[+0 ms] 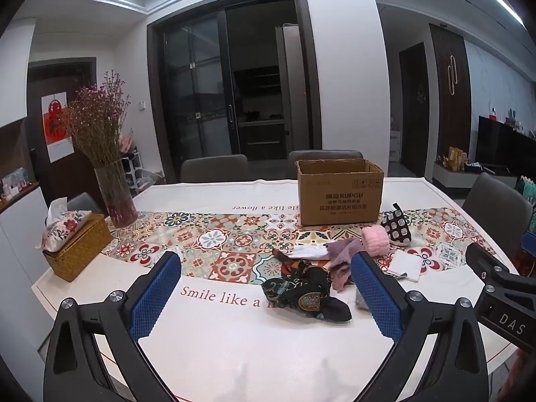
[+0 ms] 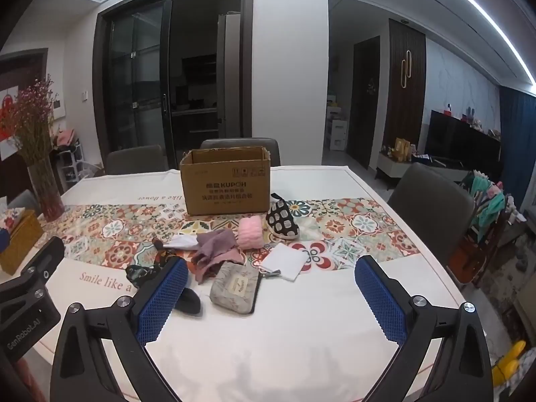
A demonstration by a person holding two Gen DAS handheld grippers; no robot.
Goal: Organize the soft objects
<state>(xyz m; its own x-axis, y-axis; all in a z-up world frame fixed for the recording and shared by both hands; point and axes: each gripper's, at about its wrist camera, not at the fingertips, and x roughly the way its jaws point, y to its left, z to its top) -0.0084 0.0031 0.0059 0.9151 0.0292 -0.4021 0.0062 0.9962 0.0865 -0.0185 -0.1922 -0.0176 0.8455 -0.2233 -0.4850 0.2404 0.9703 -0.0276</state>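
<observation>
A heap of soft things is spread on the surface [image 2: 301,341] just ahead of both hand-held grippers: a dark patterned scarf [image 1: 303,289], a mauve cloth [image 2: 214,249], a pink fuzzy roll [image 2: 249,234], a folded white cloth [image 2: 284,261], a grey zip pouch [image 2: 234,288] and a black-and-white dotted pouch [image 2: 283,221]. Beyond them an open cardboard box [image 2: 224,184] is seen upright. The left hand-held gripper [image 1: 266,296] and the right hand-held gripper [image 2: 271,298] are both spread wide, with nothing gripped.
</observation>
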